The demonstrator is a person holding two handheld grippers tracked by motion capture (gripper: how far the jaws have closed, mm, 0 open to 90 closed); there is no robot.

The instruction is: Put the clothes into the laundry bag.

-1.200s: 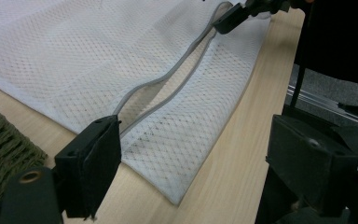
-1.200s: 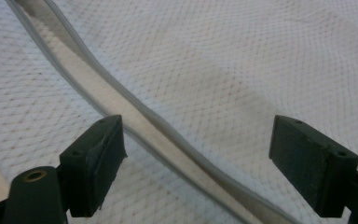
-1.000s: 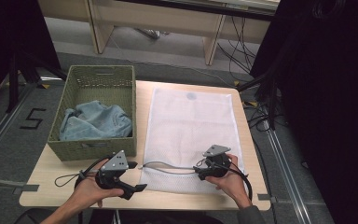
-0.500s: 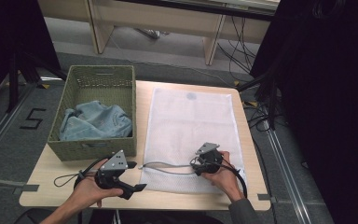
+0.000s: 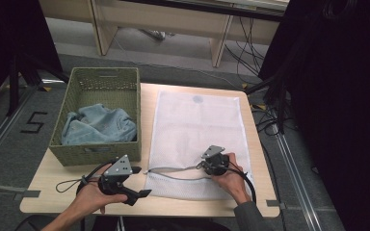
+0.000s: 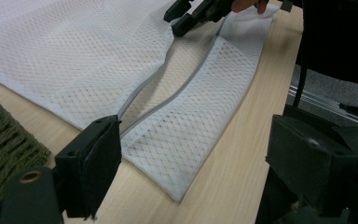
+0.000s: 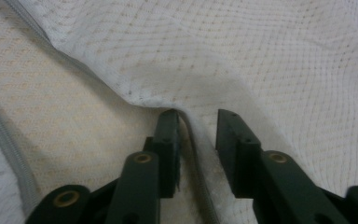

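Green woven basket [image 5: 98, 86] sits along the counter's [image 5: 262, 144] left edge, with some crumpled light-blue cloth [image 5: 99, 126] piled inside near its front wall.

Right tongs [image 7: 197, 116] closed around mesh bag's [image 5: 197, 125] zipper edge [image 7: 193, 140].

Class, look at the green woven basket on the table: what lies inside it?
Inside the basket lies a crumpled light blue cloth, filling the near half; bare basket floor shows beyond. Anything beneath the cloth is covered and cannot be seen.
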